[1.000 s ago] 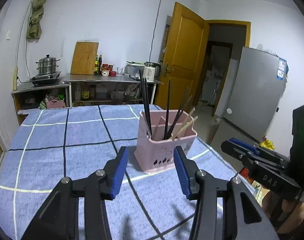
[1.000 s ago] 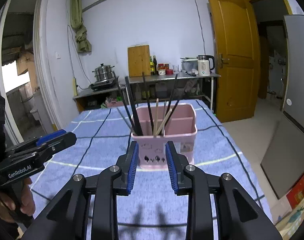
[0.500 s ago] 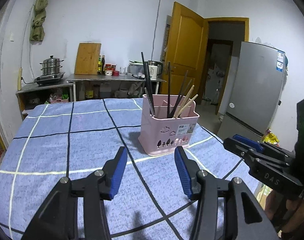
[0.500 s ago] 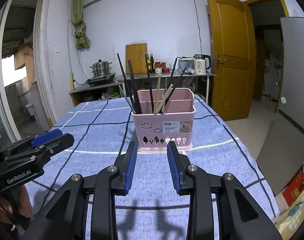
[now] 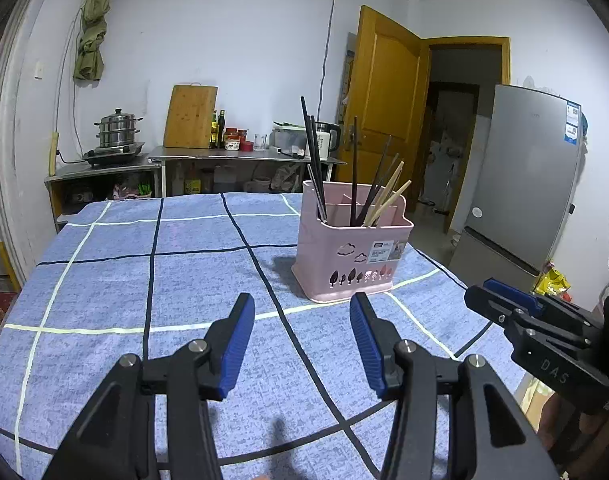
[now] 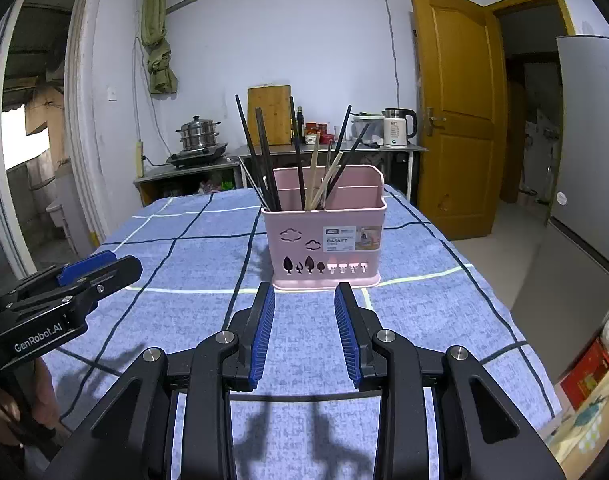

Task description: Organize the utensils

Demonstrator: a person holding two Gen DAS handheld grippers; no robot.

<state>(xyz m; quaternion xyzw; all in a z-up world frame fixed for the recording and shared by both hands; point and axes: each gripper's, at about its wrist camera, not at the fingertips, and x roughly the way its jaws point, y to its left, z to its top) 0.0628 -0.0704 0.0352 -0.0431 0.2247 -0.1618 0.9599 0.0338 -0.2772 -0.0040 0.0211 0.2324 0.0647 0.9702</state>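
The worktop (image 6: 424,320), under a blue checked cloth, carries one task thing: the pink basket (image 6: 324,236), standing upright past the middle of the cloth.

In the right wrist view the basket sits at twelve o'clock from the right gripper (image 6: 304,332), squarely on the line of its jaws and near their tips, though apart from them. In the left wrist view it lies toward one o'clock of the left gripper (image 5: 300,344), off to the side and farther ahead. By that reading the right hand is the nearer and better lined up for whatever comes out of the basket.

The chopsticks (image 6: 264,160) stand in the basket's near compartment, their long axes steeply upright and fanning outward: the dark ones lean toward eleven o'clock, the pale wooden ones (image 6: 318,172) toward one. A grasp would probably need to come in level, across a shaft above the rim.

Both pairs of jaws stand parted with nothing between them; the right pair is set narrower than the left.
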